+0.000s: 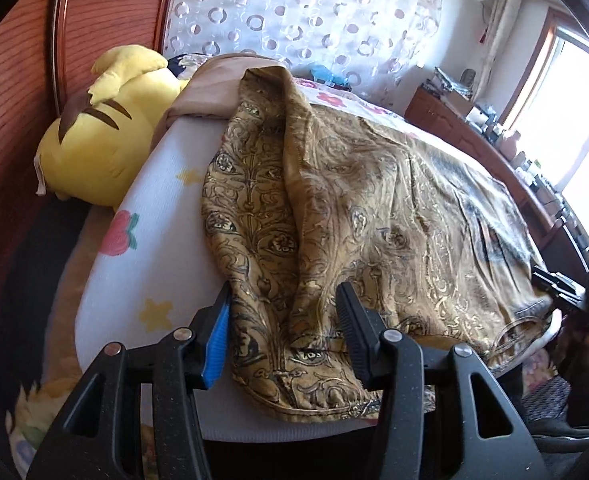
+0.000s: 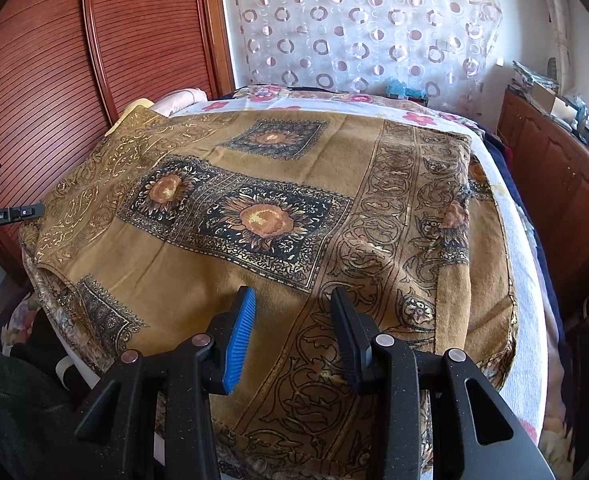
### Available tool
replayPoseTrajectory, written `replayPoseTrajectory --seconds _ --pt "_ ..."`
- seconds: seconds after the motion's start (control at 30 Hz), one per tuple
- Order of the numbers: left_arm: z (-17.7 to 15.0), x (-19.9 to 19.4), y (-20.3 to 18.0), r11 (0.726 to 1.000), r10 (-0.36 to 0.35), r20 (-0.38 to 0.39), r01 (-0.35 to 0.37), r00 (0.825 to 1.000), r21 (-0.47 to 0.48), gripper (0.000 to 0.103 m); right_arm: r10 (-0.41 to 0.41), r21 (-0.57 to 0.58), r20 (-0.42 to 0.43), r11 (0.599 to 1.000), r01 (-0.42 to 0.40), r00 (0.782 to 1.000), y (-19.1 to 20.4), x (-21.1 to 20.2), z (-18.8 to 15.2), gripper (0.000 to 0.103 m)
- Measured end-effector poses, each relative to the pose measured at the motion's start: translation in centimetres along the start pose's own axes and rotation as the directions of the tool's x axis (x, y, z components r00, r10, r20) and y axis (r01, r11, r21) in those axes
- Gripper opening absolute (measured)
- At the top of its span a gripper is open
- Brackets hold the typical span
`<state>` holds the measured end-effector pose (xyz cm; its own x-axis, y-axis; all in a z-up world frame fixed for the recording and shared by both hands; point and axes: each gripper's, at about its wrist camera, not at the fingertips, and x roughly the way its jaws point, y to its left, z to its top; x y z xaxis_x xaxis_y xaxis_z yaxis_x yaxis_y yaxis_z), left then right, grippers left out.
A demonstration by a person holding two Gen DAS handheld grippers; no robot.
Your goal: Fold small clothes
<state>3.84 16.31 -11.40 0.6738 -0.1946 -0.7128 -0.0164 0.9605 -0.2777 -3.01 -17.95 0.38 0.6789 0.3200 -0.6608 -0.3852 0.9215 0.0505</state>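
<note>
Off to the left of the left hand-held gripper point(image 1: 284, 312) a yellow plush toy point(image 1: 102, 136) lies against the red-brown slatted wardrobe door point(image 1: 18, 92). Just left of its blue-padded finger point(image 1: 219, 336) the white bed cover point(image 1: 150, 216) with printed stars and a strawberry shows bare. The fingers of this gripper stand apart, one on each side of a raised fold at the near edge of the brown-gold patterned garment point(image 1: 358, 216); the blue pad is at the cloth's left edge, but whether either finger presses the fabric cannot be told. Ahead of it the garment runs up the bed in a long ridge toward a beige pillow point(image 1: 210, 88). To its right the cloth lies flatter, and at the far right edge the right hand-held gripper point(image 1: 554, 284) shows as a small dark shape at the garment's border.

In the right wrist view, the left gripper appears at the far left, beside the garment's left end. The right gripper's own fingers point(image 2: 342, 320) are also spread, hovering over the near part of the garment with nothing between them. Ahead of them sunflower panels point(image 2: 254, 216) cross the cloth. Beyond stands a circle-patterned curtain point(image 2: 354, 28), and to the right a wooden cabinet point(image 2: 554, 168).
</note>
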Motion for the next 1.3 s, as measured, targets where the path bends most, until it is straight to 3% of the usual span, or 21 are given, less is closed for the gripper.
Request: replayPoseTrajectory --seconds 0.13,0.3,0.5,0.53,0.6,0.67,0.8,0.93,1.1,1.3 --pt "0.0 0.1 -0.1 1.0 0.014 0.004 -0.014 1.0 0.003 0.05 -0.005 -0.009 0.014 1.0 0.005 1.0 0.1 0.0 -0.3 0.047" --pt "0.0 0.1 -0.1 1.0 0.019 0.01 -0.019 1.0 0.012 0.05 -0.003 -0.035 0.021 0.999 0.004 1.0 0.7 0.2 -0.5 0.061" --pt "-0.3 0.1 -0.4 0.999 0.028 0.031 -0.029 0.999 0.036 0.05 -0.029 -0.063 0.028 0.998 0.03 0.999 1.4 0.3 -0.7 0.065" --pt "-0.3 0.1 -0.5 0.999 0.026 0.032 -0.027 0.999 0.044 0.048 -0.027 -0.061 0.028 0.998 0.028 0.999 1.4 0.3 -0.7 0.065" --pt "-0.3 0.3 -0.7 0.999 -0.009 0.02 0.008 1.0 0.05 0.022 -0.024 -0.06 0.026 0.998 0.026 0.999 1.4 0.3 -0.7 0.065" --pt "0.0 0.2 -1.1 0.998 -0.046 0.022 0.045 0.999 0.042 0.012 -0.021 -0.057 0.023 0.998 0.023 1.0 1.2 0.4 -0.6 0.065" --pt "1.4 -1.5 -3.9 0.991 -0.103 0.095 0.094 0.99 0.1 0.009 -0.016 -0.035 0.008 0.999 0.016 1.0 0.7 0.2 -0.3 0.065" --pt "3.8 -3.2 -8.6 0.966 -0.202 0.14 0.173 0.969 0.193 0.009 -0.04 0.009 0.025 0.999 0.04 0.999 -0.6 -0.8 0.3 0.065" --pt "6.8 -3.3 -14.3 0.92 -0.321 0.132 0.276 0.938 0.279 0.009 -0.049 0.022 0.065 0.999 0.048 0.997 -1.5 -2.9 0.6 0.065" --pt "9.7 -3.0 -22.3 0.838 -0.452 0.094 0.385 0.887 0.387 0.009 -0.068 0.046 0.093 0.997 0.064 0.993 -2.6 -5.0 -0.1 0.065"
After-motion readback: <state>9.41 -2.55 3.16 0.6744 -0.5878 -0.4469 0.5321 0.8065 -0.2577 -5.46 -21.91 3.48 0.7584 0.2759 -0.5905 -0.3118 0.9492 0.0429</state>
